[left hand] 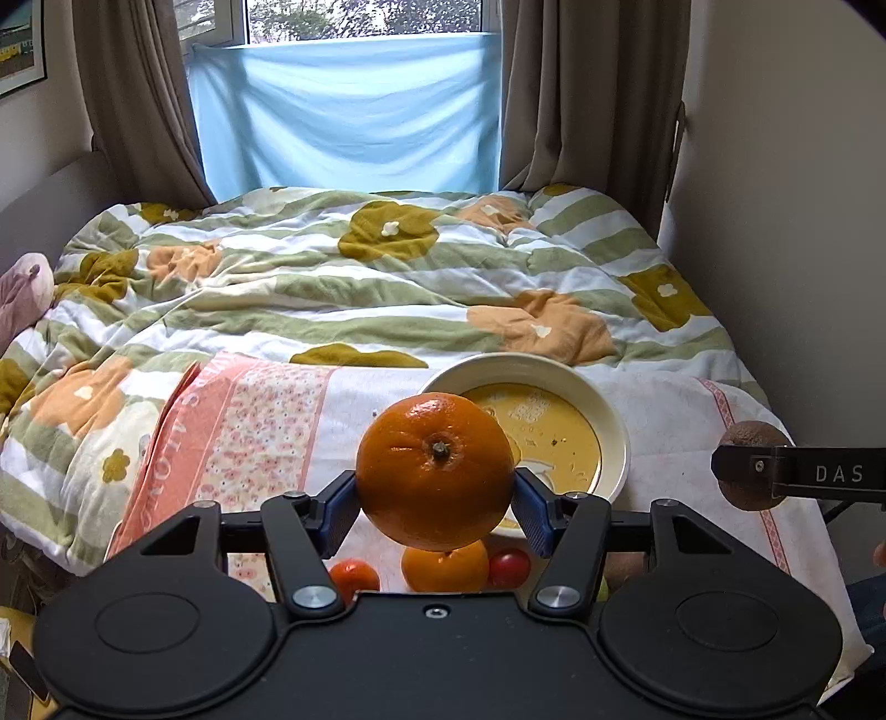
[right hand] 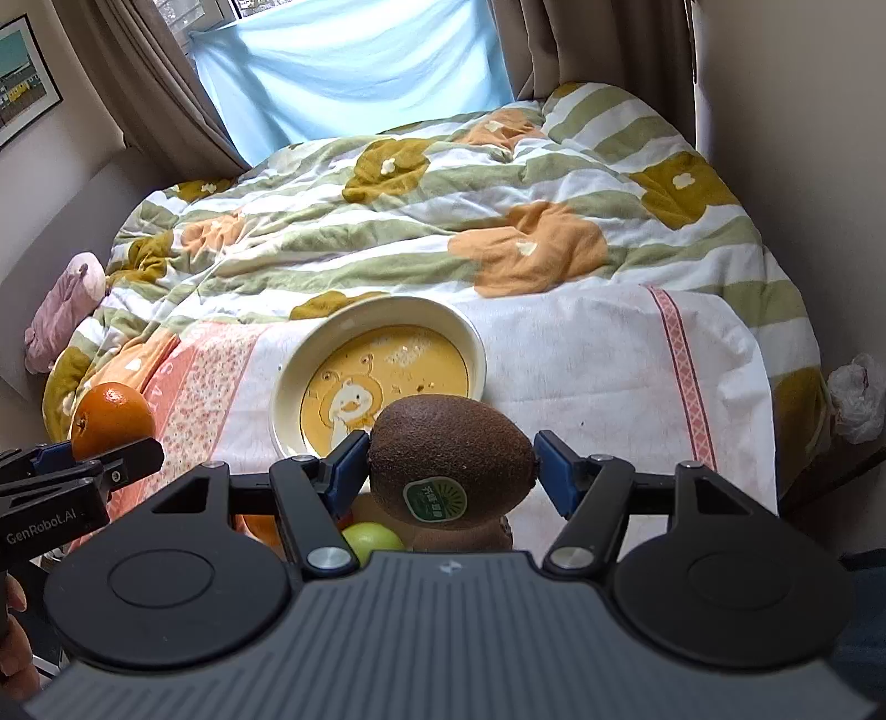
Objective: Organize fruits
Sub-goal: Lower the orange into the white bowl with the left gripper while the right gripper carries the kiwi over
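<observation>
Both fruits are up off the bed and ready to go to the bowl [right hand: 476, 343]: the left claw [left hand: 434, 507] is clamped on an orange [left hand: 434, 471], the right claw [right hand: 451, 471] on a kiwi [right hand: 451, 462]. Next, I'd say, each must be carried over the empty bowl ahead and lowered before the claws let go.

You're facing a bed [left hand: 387, 277] under a green-striped flowered quilt [right hand: 443, 210], daylight coming through the window [left hand: 365, 22] behind a pale blue sheet [left hand: 343, 116] hung between brown curtains [left hand: 587, 94], plain beige walls [left hand: 786, 221], framed picture [right hand: 25, 83] on the left.
</observation>
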Tool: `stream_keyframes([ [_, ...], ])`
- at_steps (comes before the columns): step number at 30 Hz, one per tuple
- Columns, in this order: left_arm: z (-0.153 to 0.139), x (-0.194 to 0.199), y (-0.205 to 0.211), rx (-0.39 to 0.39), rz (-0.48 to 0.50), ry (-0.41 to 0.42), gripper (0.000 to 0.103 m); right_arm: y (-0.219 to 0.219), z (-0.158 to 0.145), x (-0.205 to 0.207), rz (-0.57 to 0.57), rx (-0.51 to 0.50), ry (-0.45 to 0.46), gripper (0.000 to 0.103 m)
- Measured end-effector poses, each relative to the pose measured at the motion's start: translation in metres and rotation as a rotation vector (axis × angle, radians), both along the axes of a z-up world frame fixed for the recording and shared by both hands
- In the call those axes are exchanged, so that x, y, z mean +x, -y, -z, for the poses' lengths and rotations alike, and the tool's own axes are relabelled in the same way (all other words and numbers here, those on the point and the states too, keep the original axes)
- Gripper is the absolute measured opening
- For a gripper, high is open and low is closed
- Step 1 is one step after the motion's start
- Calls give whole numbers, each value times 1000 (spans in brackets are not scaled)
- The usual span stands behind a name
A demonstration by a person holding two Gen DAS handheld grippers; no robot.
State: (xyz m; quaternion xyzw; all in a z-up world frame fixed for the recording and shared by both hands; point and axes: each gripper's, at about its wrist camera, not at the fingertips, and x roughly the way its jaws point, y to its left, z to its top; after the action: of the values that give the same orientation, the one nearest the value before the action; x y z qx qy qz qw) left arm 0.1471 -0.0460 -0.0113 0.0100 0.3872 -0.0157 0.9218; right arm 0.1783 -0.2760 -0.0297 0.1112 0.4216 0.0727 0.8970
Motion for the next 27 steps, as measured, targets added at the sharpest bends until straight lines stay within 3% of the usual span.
stream_keyframes([
  [9, 2, 60, -2, 26, 111, -4, 64, -8, -7, 50, 17, 24, 1, 80],
  [27, 93, 178, 25, 136, 408, -137, 64, -40, 57, 166, 129, 21, -115, 80],
])
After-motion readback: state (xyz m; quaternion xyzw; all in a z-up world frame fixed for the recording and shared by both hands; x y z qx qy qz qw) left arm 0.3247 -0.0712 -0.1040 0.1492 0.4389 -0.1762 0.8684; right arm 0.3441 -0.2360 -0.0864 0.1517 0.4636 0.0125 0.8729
